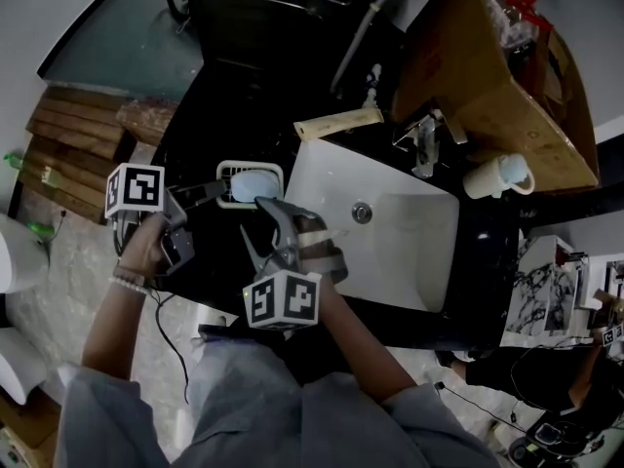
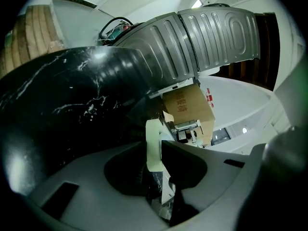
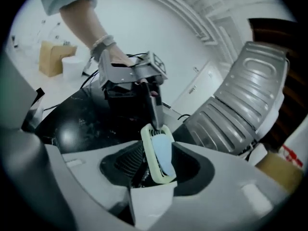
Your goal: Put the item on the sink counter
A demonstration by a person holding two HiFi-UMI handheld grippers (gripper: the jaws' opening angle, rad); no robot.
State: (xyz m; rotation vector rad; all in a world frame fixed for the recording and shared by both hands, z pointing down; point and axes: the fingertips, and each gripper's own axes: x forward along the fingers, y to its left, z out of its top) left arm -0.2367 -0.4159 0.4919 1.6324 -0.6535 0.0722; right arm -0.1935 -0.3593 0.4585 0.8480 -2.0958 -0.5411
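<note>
A pale soap dish (image 1: pixel 251 182) holding a light blue soap bar (image 1: pixel 258 178) hangs just over the black marble counter (image 1: pixel 210 256), left of the white sink (image 1: pixel 429 261). My left gripper (image 1: pixel 207 195) reaches in from the left and pinches the dish's left rim; in the left gripper view that rim (image 2: pixel 153 146) stands as a thin upright strip between the jaws. My right gripper (image 1: pixel 265 206) clamps the near rim. In the right gripper view the dish (image 3: pixel 153 160) with its soap (image 3: pixel 162 153) stands on edge between the jaws, with the left gripper's fingers (image 3: pixel 155 107) gripping its far end.
A faucet (image 1: pixel 426 139) stands behind the sink, with a tan block (image 1: pixel 338 122) beside it. A cardboard box (image 1: pixel 487 76) and a white cup (image 1: pixel 499 175) sit at the back right. A grey ribbed appliance (image 2: pixel 207 37) stands beyond the counter. Wooden planks (image 1: pixel 78 135) lie left.
</note>
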